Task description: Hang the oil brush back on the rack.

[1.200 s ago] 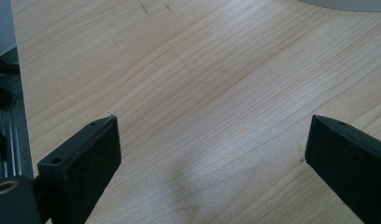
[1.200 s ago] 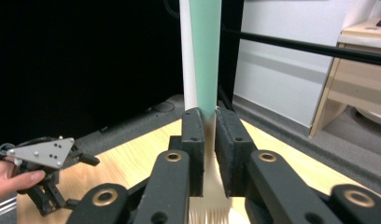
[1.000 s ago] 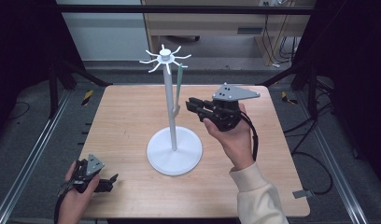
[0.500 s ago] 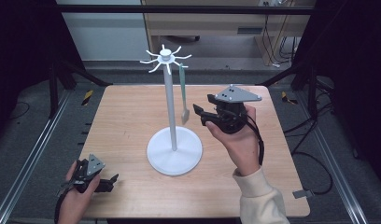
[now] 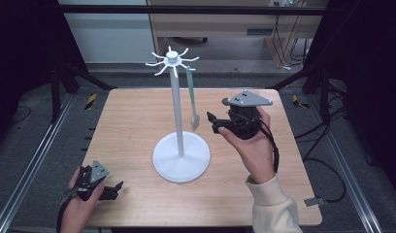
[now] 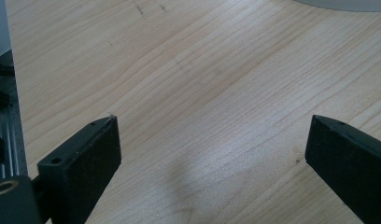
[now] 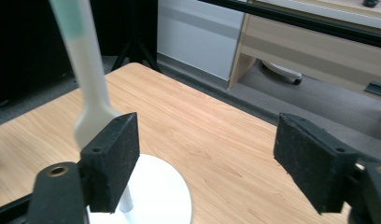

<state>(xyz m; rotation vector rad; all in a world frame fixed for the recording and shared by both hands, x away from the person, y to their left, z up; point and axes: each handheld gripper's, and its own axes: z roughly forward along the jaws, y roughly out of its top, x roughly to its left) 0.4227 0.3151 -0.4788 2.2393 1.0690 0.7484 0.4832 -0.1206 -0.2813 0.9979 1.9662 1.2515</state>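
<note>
The green-and-white spatula (image 5: 192, 99) hangs from a hook of the white stand (image 5: 180, 158) in the middle of the tabletop (image 5: 128, 126). The right hand-held gripper (image 5: 211, 122), whose jaws have just been opening, stands wide beside it with nothing between them. It should draw straight back so no pad brushes the blade; the left hand-held gripper (image 5: 119, 187) rests open on the tabletop's near edge.
</note>
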